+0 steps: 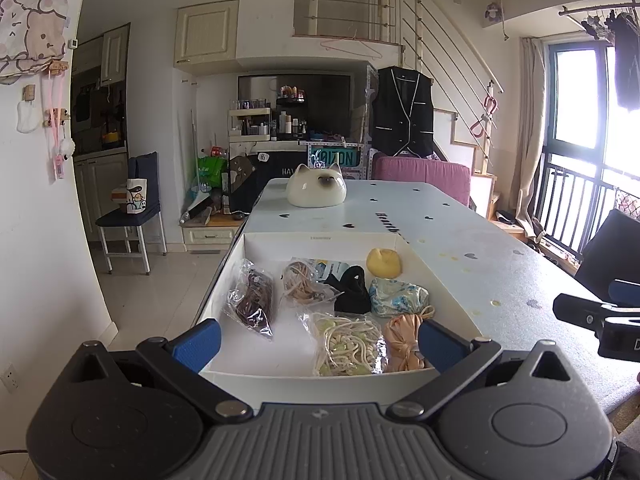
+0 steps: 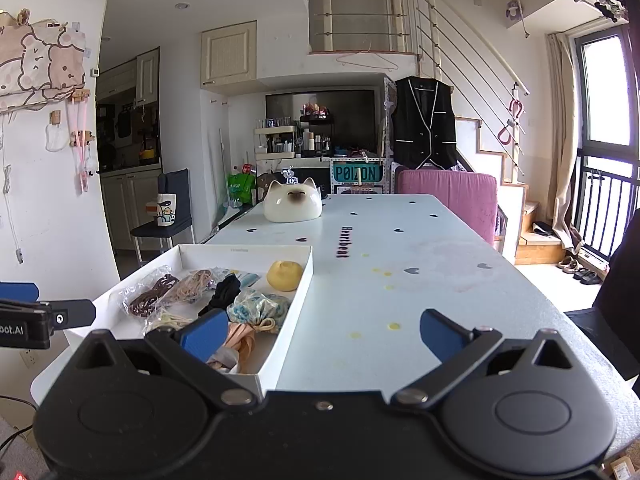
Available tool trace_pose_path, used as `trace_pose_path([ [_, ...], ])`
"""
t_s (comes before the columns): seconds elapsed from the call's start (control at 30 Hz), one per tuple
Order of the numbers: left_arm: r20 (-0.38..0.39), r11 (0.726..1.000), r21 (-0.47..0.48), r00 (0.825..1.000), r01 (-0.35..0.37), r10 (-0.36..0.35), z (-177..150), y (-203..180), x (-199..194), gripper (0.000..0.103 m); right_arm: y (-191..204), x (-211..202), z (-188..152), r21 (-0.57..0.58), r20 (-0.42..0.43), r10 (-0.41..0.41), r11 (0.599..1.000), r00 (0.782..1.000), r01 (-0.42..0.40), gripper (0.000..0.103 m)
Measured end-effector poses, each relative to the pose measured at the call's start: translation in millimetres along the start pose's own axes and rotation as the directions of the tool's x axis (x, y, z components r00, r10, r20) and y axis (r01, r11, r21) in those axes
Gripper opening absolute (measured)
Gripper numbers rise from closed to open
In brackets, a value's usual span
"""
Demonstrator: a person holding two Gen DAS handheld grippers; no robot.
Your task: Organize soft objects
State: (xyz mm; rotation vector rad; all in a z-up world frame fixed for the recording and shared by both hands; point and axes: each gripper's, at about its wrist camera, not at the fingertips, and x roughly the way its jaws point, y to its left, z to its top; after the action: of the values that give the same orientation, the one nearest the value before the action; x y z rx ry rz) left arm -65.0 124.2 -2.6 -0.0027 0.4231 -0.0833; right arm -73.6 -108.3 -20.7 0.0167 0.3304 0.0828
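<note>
A shallow white box (image 1: 320,238) (image 2: 298,292) sits at the near left of the table. It holds a yellow soft ball (image 1: 383,263) (image 2: 284,275), a black cloth (image 1: 353,289) (image 2: 224,292), a blue-patterned bundle (image 1: 396,298) (image 2: 258,307), a peach satin bundle (image 1: 404,342) (image 2: 242,340), and bags of dark cord (image 1: 254,300), tan cord (image 1: 302,284) and pale cord (image 1: 348,344). My left gripper (image 1: 318,344) is open and empty at the box's near edge. My right gripper (image 2: 324,334) is open and empty over the box's right wall and bare table.
A white ceramic cat head (image 1: 316,191) (image 2: 293,202) stands at the table's far end. The light tabletop (image 2: 420,264) stretches right of the box. A pink sofa (image 2: 452,196) lies behind, a dark chair (image 1: 136,208) at left, another (image 2: 616,300) at right.
</note>
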Motion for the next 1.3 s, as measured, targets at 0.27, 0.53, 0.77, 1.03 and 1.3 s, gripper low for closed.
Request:
trace_pose_path([
  [0.27,0.002,1.000,-0.001,1.000,0.001,-0.001,0.1,-0.2,-0.4,0.103,0.1,-0.1,-0.1,0.000,0.000,0.000,1.000,1.000,0.000,0.103],
  [0.53,0.002,1.000,-0.001,1.000,0.002,-0.002,0.3,-0.1,-0.9,0.103,0.1,0.0,-0.3,0.000,0.000,-0.001,1.000,1.000,0.001,0.103],
  [0.77,0.003,1.000,0.003,1.000,0.005,-0.005,1.0,-2.6,-2.8,0.103,0.0,0.1,-0.5,0.000,0.001,-0.001,1.000,1.000,0.001,0.103],
  [1.03,0.002,1.000,0.002,1.000,0.003,-0.003,0.7,-2.3,-2.7,0.103,-0.2,0.3,-0.6,0.000,0.001,-0.001,1.000,1.000,0.001,0.103],
  [1.3,0.002,1.000,0.001,1.000,0.004,-0.004,0.8,-3.2,-2.5,0.103,-0.2,0.1,-0.6,-0.001,0.001,-0.001,1.000,1.000,0.001,0.103],
])
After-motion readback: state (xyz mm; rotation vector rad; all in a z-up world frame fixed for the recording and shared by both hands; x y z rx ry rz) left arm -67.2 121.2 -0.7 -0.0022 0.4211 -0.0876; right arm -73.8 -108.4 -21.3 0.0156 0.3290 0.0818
